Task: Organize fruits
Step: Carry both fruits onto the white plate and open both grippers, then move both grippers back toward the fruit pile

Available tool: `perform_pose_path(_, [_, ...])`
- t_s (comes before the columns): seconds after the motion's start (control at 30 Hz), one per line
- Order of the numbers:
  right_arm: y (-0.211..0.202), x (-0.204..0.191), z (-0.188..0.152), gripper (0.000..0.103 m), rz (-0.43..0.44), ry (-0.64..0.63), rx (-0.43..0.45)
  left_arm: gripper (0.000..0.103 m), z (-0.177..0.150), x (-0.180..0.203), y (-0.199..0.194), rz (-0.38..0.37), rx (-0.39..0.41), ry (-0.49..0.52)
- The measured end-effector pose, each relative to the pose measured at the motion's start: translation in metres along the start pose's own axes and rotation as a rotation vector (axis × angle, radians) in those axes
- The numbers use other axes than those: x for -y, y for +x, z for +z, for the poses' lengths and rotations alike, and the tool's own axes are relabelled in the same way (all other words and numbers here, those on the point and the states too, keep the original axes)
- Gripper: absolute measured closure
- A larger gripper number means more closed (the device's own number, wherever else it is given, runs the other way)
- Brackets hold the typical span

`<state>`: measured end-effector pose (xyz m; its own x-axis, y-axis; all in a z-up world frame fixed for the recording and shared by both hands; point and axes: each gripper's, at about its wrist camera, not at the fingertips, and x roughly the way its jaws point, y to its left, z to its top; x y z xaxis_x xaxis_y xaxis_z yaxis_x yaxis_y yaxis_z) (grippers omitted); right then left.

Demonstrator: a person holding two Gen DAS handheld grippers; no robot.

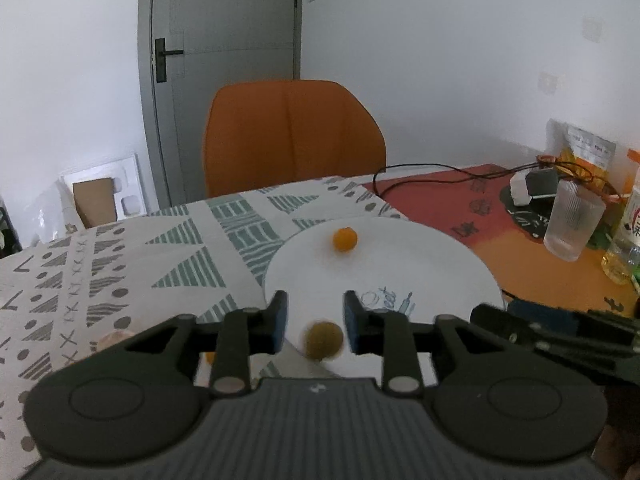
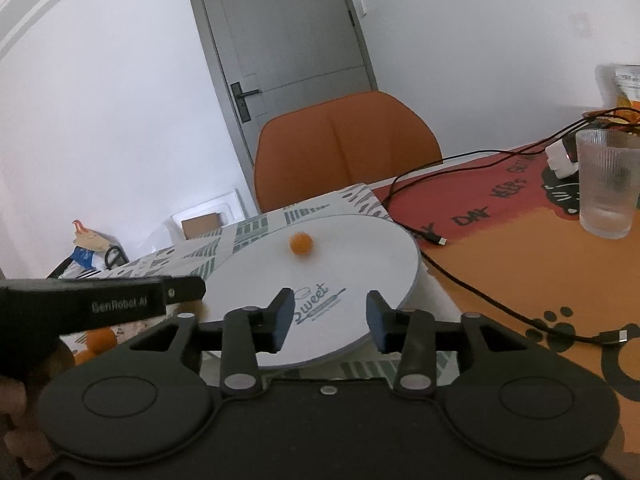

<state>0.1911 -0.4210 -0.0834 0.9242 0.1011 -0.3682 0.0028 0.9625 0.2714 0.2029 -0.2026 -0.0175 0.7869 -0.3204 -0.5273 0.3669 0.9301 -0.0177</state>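
Only the left wrist view shows us a blurred brownish fruit point(image 1: 323, 341) between the left gripper point(image 1: 315, 321) pads, spread and not touching it, at the white plate point(image 1: 420, 264) near edge; right gripper point(image 2: 330, 322) spread, empty over that edge; orange fruit point(image 2: 301, 243) toward its far rim.

The left gripper point(image 1: 315, 322) stands with its jaws parted over the near rim of the white plate point(image 1: 420, 264), and a blurred yellowish fruit point(image 1: 323, 341) lies between the blue pads without touching them. A small orange fruit point(image 1: 345, 239) rests near the plate's far rim. A ribbed glass point(image 1: 573, 220) stands near the table's right edge.
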Motion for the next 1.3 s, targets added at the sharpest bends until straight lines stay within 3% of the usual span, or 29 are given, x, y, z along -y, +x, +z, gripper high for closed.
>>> perform_pose_path(0.13, [0.001, -0.006, -0.001, 0.050, 0.008, -0.003, -0.001, 0.060, -0.002, -0.009, -0.006, 0.025, -0.009, -0.020])
perform_pose_path(0.3, [-0.001, -0.013, -0.001, 0.036, 0.009, -0.003, 0.010, 0.036, -0.007, -0.024, -0.022, 0.064, 0.010, -0.031])
perform_pose_path(0.4, [-0.002, -0.016, 0.000, 0.020, 0.004, 0.011, 0.011, 0.023, -0.008, -0.037, -0.032, 0.097, 0.028, -0.071])
perform_pose_path(0.47, [-0.004, -0.018, 0.001, 0.004, -0.008, 0.028, 0.021, 0.016, -0.009, -0.045, -0.040, 0.103, 0.052, -0.099])
perform_pose_path(0.5, [-0.005, -0.018, 0.001, 0.003, -0.008, 0.031, 0.026, 0.012, -0.010, -0.049, -0.044, 0.104, 0.060, -0.112])
perform_pose_path(0.7, [-0.005, -0.028, 0.001, 0.000, -0.009, 0.028, 0.014, 0.007, -0.015, -0.071, -0.060, 0.147, 0.064, -0.166])
perform_pose_path(1.3, [-0.010, -0.079, -0.010, 0.000, 0.052, -0.058, -0.015, 0.007, -0.041, -0.116, -0.102, 0.239, 0.083, -0.243])
